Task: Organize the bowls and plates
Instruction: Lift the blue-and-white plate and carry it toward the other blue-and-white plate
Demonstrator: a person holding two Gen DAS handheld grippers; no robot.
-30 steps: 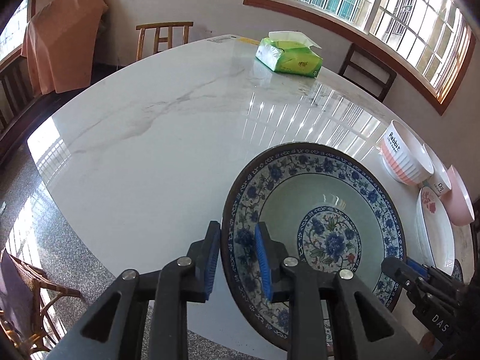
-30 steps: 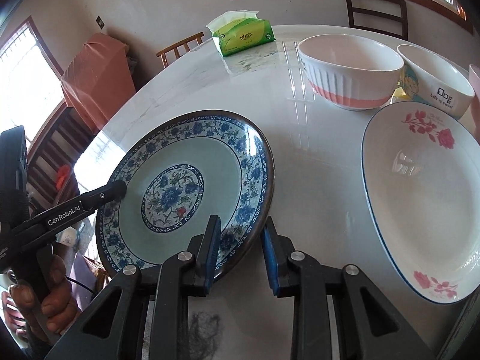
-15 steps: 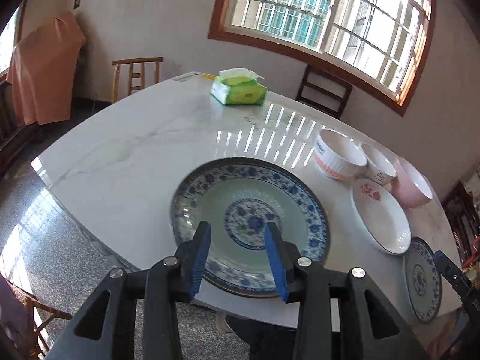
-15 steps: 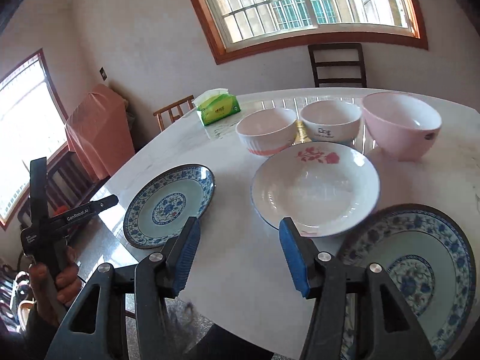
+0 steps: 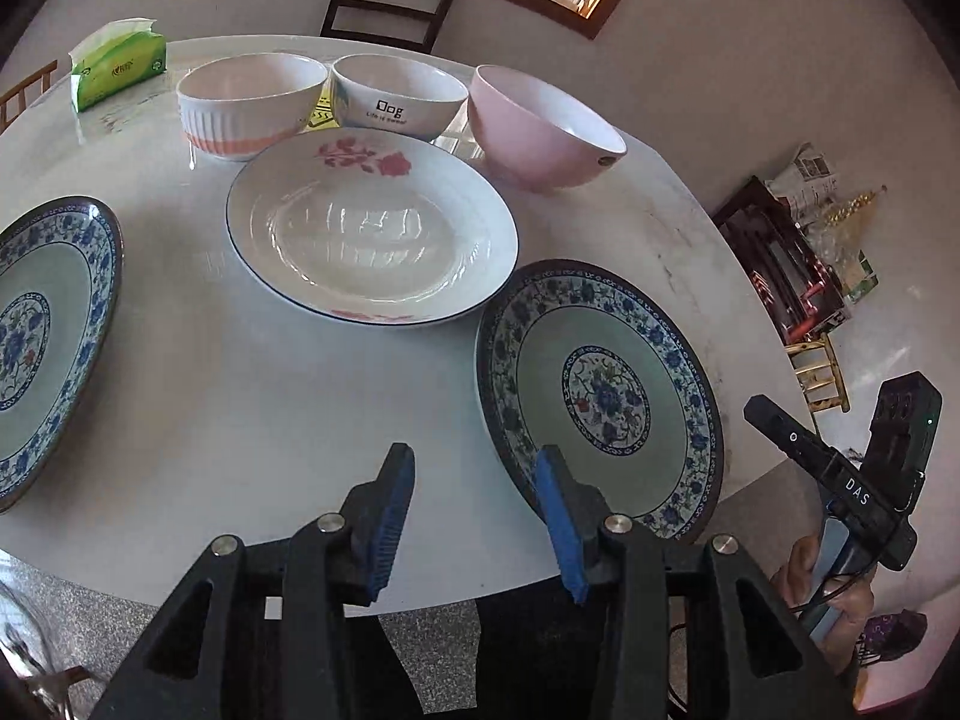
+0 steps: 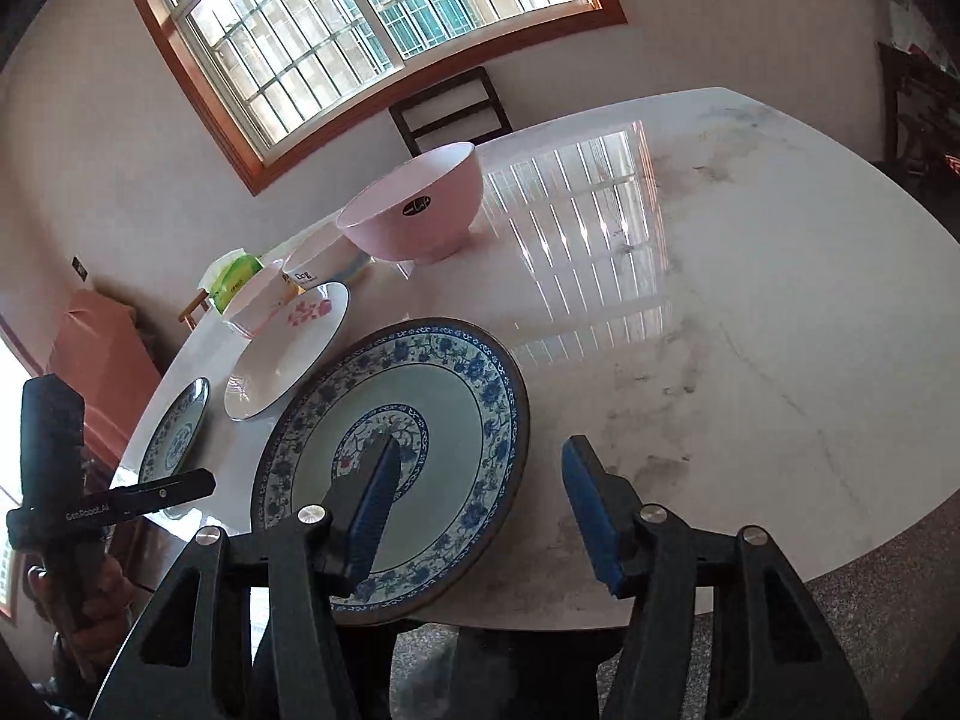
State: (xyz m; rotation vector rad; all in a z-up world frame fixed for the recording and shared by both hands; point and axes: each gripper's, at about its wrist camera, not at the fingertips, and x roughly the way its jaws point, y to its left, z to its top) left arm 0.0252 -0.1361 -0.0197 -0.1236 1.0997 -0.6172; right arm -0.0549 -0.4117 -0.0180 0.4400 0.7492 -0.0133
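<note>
On the white marble table (image 5: 240, 408) lie a blue floral plate (image 5: 600, 396) at the front right, a second blue floral plate (image 5: 42, 336) at the left, and a white rose plate (image 5: 372, 234) between them. Behind stand a ribbed white-and-orange bowl (image 5: 246, 105), a white "Dog" bowl (image 5: 399, 96) and a pink bowl (image 5: 540, 132). My left gripper (image 5: 474, 510) is open and empty, above the table's front edge, just left of the right blue plate. My right gripper (image 6: 480, 504) is open and empty, over the right rim of that plate (image 6: 390, 456).
A green tissue pack (image 5: 117, 63) sits at the far left of the table. Dark wooden chairs (image 5: 390, 6) stand behind it under the window. A dark cabinet with papers (image 5: 792, 264) stands to the right. The table's right half (image 6: 750, 312) shows only stains.
Both grippers let go of the left blue plate, pulled back and swung right. They now hover open at the right blue plate. The left plate rests on the table.
</note>
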